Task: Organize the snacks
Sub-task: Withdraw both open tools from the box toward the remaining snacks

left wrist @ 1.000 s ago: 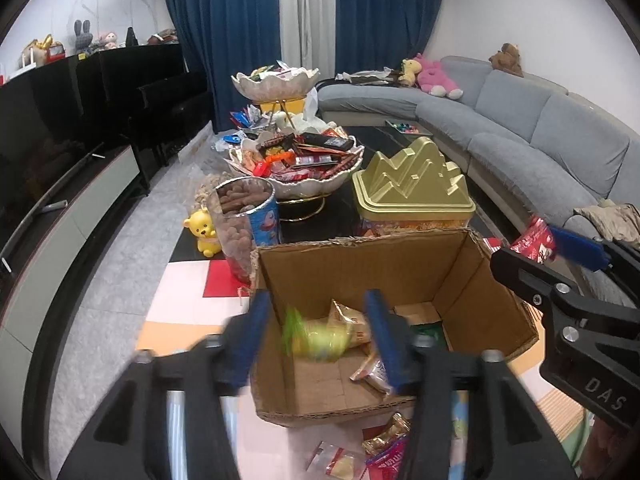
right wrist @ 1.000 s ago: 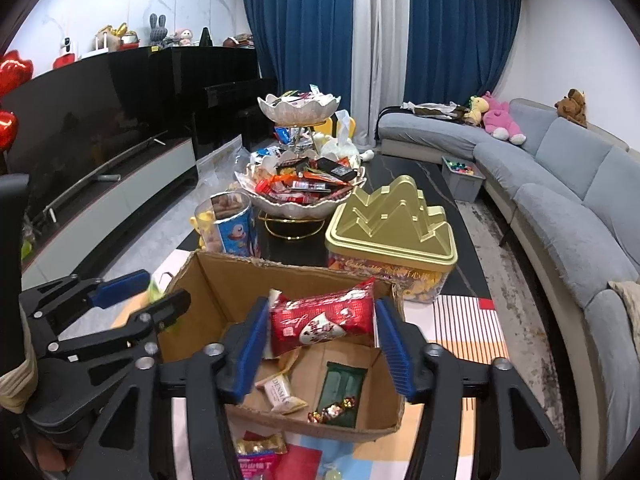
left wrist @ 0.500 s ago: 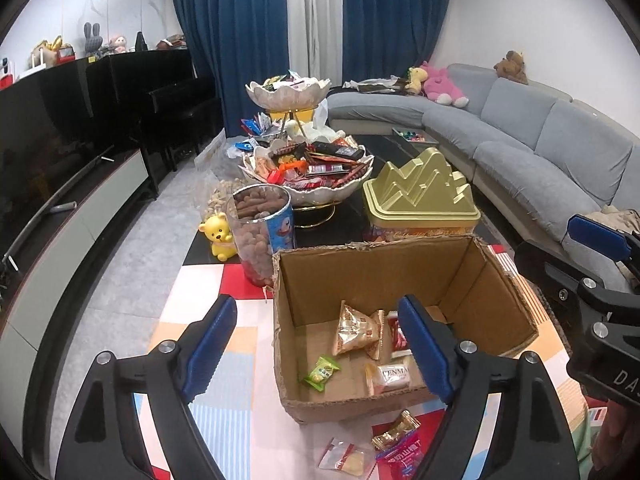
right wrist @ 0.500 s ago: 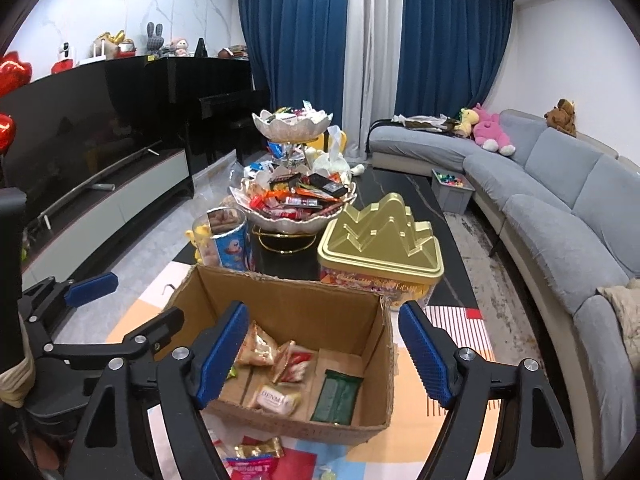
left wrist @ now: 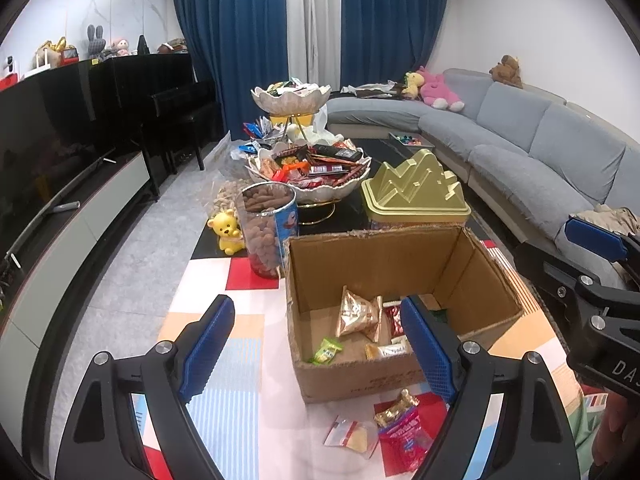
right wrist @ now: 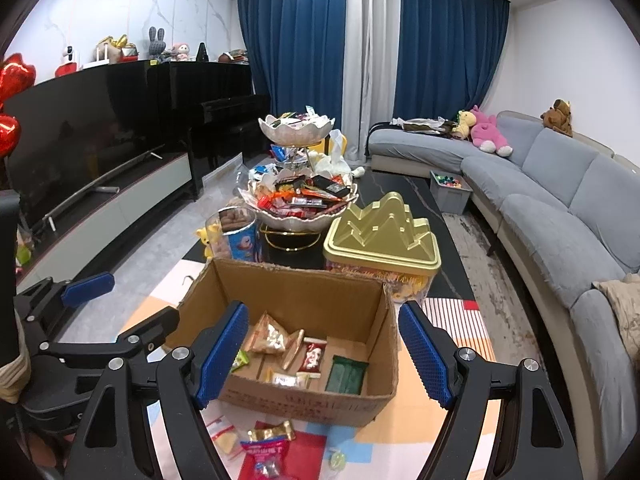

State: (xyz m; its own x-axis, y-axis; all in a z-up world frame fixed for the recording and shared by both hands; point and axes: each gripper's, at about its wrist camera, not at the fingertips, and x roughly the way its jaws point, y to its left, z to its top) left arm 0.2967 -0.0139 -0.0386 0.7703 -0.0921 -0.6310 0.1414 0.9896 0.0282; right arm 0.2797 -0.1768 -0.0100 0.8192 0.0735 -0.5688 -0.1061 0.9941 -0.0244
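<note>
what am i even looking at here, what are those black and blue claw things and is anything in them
Those are two hand-held grippers, one in each of a person's hands, each with a fisheye camera looking along its blue-padded fingers. One picture is from the left gripper, the other from the right gripper. Both have just been opening and hold nothing. Ahead sits a cardboard box with several snack packets inside, including a gold packet and a green packet. More snacks lie loose in front, such as a red packet. Behind are a gold tin and a snack bowl.
</note>
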